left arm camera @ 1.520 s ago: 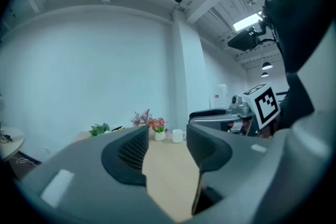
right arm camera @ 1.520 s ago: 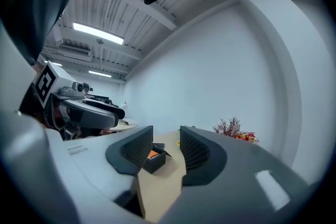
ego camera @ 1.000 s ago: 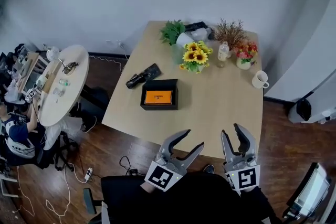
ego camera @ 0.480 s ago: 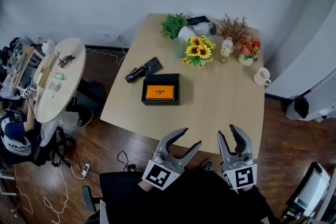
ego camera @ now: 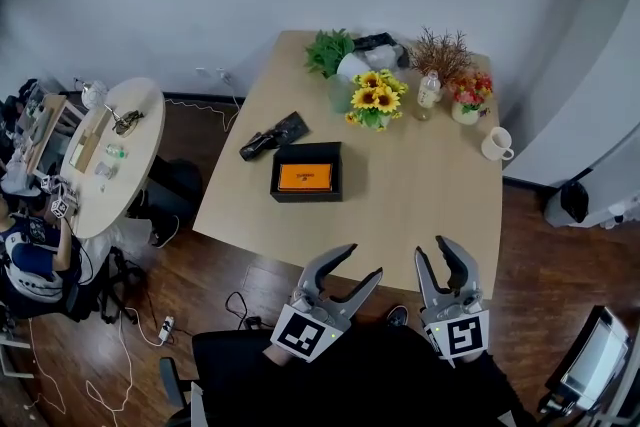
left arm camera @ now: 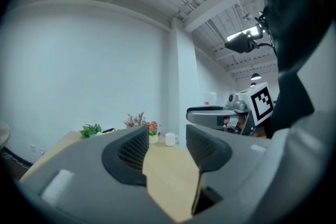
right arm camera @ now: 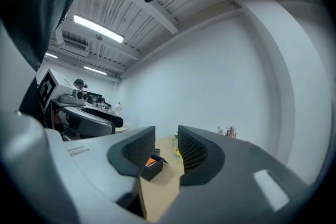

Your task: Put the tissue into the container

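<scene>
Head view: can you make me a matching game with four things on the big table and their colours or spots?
Things:
1. mug
2. sunflowers
3. box
4. leafy plant

Colours and spots:
A. black with an orange middle
B. green, at the far end of the table
C. white, near the right edge
D. yellow, in front of the leafy plant

Pairs: 1-C, 2-D, 3-A, 4-B
</scene>
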{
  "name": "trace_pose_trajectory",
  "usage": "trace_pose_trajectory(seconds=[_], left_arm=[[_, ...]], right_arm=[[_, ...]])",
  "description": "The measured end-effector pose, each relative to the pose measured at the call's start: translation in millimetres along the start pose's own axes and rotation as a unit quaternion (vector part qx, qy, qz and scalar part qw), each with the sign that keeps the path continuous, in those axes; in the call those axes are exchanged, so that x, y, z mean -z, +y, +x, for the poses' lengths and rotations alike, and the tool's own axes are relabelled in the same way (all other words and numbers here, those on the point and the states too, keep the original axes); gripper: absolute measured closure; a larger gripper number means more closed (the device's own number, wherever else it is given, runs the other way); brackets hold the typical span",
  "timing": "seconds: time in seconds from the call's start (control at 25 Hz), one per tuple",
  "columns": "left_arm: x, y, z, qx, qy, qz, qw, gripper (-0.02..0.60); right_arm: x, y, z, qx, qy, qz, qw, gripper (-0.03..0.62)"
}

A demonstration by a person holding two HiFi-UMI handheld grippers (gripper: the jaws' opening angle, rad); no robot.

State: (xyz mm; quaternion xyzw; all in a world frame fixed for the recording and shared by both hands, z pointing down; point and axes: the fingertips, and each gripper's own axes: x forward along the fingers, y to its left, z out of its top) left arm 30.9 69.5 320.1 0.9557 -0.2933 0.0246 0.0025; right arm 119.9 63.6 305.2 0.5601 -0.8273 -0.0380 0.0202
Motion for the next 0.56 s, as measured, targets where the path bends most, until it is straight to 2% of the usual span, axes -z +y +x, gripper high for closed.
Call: trace_pose_trajectory(seconds=[0.56], left_arm=[[2,-13,0,0.002,0.0,-0.002,1.0,0.376]], right_arm=[[5,0,-12,0.0,0.004,0.002,1.0,0.459]])
